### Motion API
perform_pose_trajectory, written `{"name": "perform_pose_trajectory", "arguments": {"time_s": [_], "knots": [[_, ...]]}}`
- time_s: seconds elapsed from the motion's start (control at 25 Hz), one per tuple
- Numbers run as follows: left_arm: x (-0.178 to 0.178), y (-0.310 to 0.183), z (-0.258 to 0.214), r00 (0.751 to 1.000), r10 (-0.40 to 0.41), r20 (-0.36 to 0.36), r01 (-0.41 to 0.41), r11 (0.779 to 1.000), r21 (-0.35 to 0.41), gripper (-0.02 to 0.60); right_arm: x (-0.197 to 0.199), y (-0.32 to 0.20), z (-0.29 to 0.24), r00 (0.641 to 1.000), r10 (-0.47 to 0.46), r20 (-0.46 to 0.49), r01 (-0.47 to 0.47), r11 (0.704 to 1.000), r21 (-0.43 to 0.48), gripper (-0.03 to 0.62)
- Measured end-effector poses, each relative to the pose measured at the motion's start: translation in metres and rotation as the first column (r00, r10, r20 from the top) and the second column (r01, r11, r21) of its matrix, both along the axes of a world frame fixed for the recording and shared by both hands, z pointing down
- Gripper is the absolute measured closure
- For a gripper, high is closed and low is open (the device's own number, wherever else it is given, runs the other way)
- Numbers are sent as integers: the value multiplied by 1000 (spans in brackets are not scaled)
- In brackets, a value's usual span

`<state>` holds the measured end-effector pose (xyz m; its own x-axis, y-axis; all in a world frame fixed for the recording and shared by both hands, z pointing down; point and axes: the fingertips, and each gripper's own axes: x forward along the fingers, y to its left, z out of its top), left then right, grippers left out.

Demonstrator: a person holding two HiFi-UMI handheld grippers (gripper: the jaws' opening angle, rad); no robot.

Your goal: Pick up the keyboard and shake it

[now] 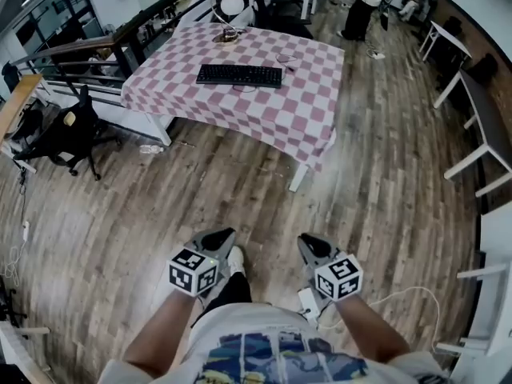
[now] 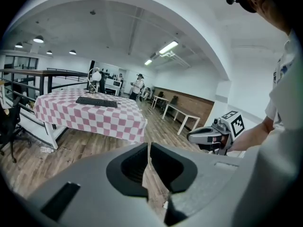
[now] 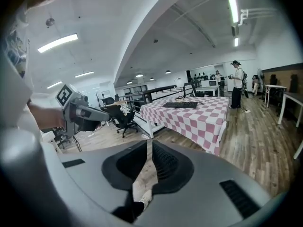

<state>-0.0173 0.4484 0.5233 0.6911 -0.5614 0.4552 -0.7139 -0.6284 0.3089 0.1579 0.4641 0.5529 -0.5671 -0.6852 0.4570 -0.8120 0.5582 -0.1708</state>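
Left claw (image 1: pixel 218 238) and right claw (image 1: pixel 309 243) both pressed together and empty; keyboard (image 1: pixel 239 75) lies far ahead on the table (image 1: pixel 300 114).
I hold the two claws low before my body, side by side above the wooden floor (image 1: pixel 152 206), and nothing is between their jaws. Well ahead stands the table with a pink-and-white checked cloth. The black keyboard lies flat near its middle, untouched. Behind it stands a lamp (image 1: pixel 230 6) with a round white shade, and farther back a person (image 1: pixel 364 6).
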Motion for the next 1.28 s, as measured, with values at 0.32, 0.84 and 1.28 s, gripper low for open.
{"name": "perform_pose_trajectory", "arguments": {"time_s": [0.32,0.84,1.28], "knots": [[-53,-139,-8,999,41,-13,-41,999,1,464,-35,-129,-6,997,71,-45,-71,998,-1,457],[-112,-289,13,999,-1,-37,0,999,-45,405,-70,-281,2,994,96,-48,-99,994,-50,399],[-102,-447,26,993,-112,35,115,989,-91,405,-22,-465,23,999,34,-12,-35,995,-96,413]]}}
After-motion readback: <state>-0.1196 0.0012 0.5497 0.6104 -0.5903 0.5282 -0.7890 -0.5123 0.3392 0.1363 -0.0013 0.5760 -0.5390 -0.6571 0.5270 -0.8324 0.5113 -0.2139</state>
